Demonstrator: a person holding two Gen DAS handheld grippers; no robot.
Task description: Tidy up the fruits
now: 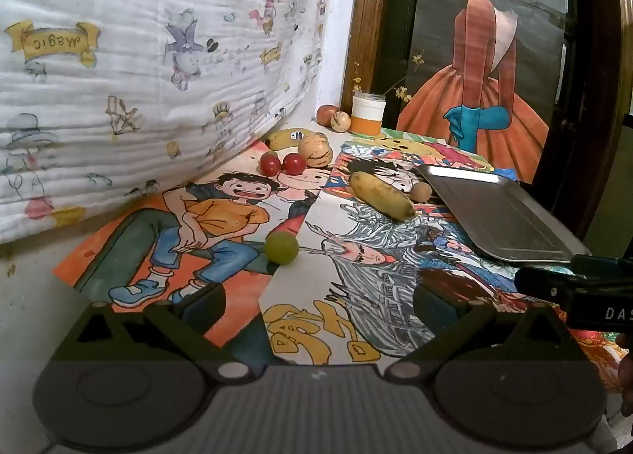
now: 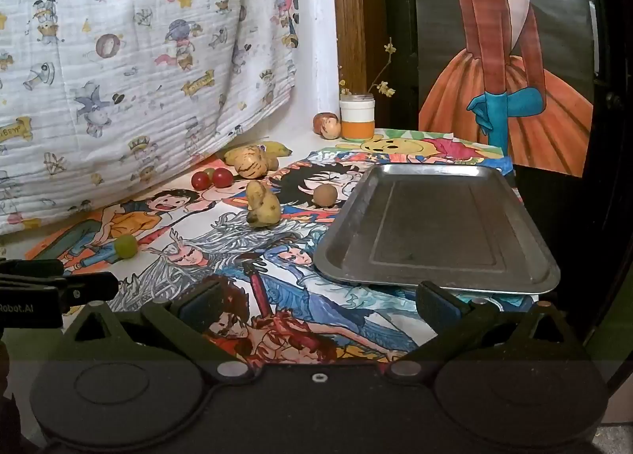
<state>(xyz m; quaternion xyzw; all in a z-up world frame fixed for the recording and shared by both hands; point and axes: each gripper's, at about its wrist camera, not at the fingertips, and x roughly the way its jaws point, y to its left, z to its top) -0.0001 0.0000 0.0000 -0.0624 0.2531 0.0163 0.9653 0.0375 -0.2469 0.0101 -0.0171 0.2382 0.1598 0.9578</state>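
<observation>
Fruits lie scattered on a table covered with cartoon posters. A green grape (image 1: 281, 247) (image 2: 126, 246) lies nearest on the left. A yellow banana (image 1: 381, 196) (image 2: 263, 204) lies mid-table, with a small brown round fruit (image 1: 420, 191) (image 2: 325, 194) beside it. Two red cherry tomatoes (image 1: 282, 164) (image 2: 211, 178), a striped tan melon (image 1: 315, 152) (image 2: 248, 165) and a second banana (image 1: 288, 138) (image 2: 277, 148) lie further back. An empty metal tray (image 1: 502, 216) (image 2: 435, 224) sits at the right. My left gripper (image 1: 316, 303) and right gripper (image 2: 318, 299) are both open and empty, low over the posters.
A white and orange jar (image 1: 368, 113) (image 2: 357, 116) stands at the back with two round fruits (image 1: 334, 117) (image 2: 326, 124) beside it. A patterned white quilt (image 1: 138, 78) walls the left side. A painted panel (image 1: 474, 78) stands behind the tray.
</observation>
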